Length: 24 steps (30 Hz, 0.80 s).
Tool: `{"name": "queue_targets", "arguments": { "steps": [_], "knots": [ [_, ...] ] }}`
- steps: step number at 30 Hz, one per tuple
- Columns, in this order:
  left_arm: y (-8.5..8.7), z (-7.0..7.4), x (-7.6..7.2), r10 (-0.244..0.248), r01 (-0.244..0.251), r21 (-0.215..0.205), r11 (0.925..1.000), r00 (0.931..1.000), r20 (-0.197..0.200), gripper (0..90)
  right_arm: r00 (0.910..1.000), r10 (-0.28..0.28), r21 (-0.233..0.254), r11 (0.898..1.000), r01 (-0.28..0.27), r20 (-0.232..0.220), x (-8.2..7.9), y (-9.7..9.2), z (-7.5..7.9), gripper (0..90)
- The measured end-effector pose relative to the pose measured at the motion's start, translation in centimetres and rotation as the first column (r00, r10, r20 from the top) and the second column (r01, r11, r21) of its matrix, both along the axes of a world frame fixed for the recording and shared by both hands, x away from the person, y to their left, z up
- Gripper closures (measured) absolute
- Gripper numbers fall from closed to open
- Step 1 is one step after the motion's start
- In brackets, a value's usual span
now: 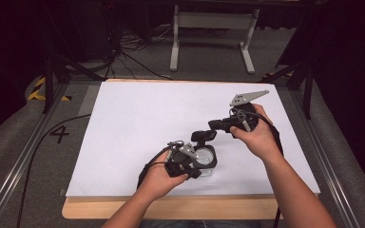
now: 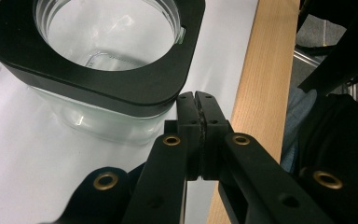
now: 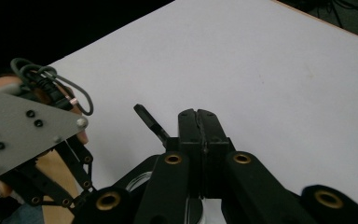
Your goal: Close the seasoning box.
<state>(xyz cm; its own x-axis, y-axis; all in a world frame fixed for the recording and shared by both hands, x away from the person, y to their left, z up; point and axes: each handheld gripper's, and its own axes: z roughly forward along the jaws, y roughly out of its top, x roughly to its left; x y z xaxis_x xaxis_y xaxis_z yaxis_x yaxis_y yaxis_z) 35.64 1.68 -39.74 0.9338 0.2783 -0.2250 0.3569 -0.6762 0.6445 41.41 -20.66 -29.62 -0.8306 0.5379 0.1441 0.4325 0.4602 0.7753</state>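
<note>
Jar [image 2: 107, 70], clear with a thick black squarish collar round its open mouth, stands upright on the white sheet [image 1: 138, 123] near the counter's [image 1: 171, 208] front wooden edge, slightly right of centre in the high view [image 1: 208, 159]. Nothing visible inside it.

Left gripper [image 1: 190, 172] sits just beside the jar on the near side; its fingers [image 2: 189, 119] are pressed flat together with nothing between them, tips just under the collar's corner. Can't tell if they touch the jar. Left hand [image 1: 159, 180] wraps the gripper body, cable looping off to the left.

Right gripper [image 1: 203, 136] comes in from the right, above and just behind the jar, fingers [image 3: 189, 130] closed tight on each other and empty, pointing out over the bare white sheet. Right hand [image 1: 254, 135] holds it, grey three-cornered plate on top. Right gripper view catches the left gripper's plate and coiled cable at lower left [image 3: 28, 126].

White sheet covers most of the counter; wood strip shows along the front.
</note>
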Motion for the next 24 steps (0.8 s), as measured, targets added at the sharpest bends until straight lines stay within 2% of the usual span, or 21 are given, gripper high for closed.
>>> {"name": "queue_targets", "arguments": {
  "steps": [14, 24],
  "knots": [
    [0.0, 0.0, -0.1, 0.001, -0.001, 0.008, 1.0000, 1.0000, -0.001, 90.0, 0.9987, 0.051, -0.024, 0.998, -0.052, -0.005, -3.1, -0.5, -1.3, 90.0],
    [0.0, 0.1, -0.1, 0.007, -0.007, 0.012, 0.9999, 1.0000, 0.000, 90.0, 0.9962, 0.080, -0.046, 0.996, -0.081, -0.035, -4.5, -0.4, -2.9, 90.0]
  ]
}}
